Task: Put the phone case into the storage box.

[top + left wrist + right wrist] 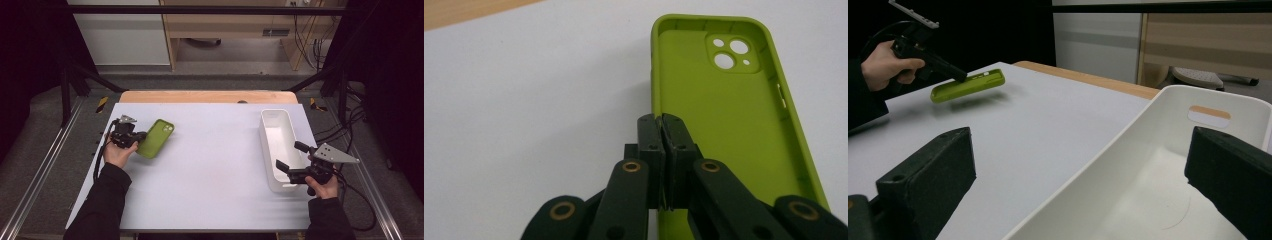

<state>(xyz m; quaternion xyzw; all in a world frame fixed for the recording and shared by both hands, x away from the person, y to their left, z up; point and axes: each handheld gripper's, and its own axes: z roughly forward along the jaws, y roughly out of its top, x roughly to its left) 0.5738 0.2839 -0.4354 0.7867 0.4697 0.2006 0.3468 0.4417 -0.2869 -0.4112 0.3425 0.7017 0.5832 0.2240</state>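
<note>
Green phone case (724,130), apparently lifted off the tabletop (210,165) near its left edge, pinched by the closed left gripper (663,125); right gripper (291,156) gapes empty.

Phone case (729,130): lime-green, soft-looking matt plastic or silicone, smooth inside face with moulded ribs along the rim. Left tongs (663,125): matt black plastic links with brass-coloured rivets, pads dull and slightly grainy; right tongs (1088,175): same matt black, pads coarse-textured, with a grey plate of flat metal look on top. Bench (210,165): smooth matt white sheet, bare light wood strip at the far edge; bin (267,150) near the right edge: white plastic, faint sheen.
</note>
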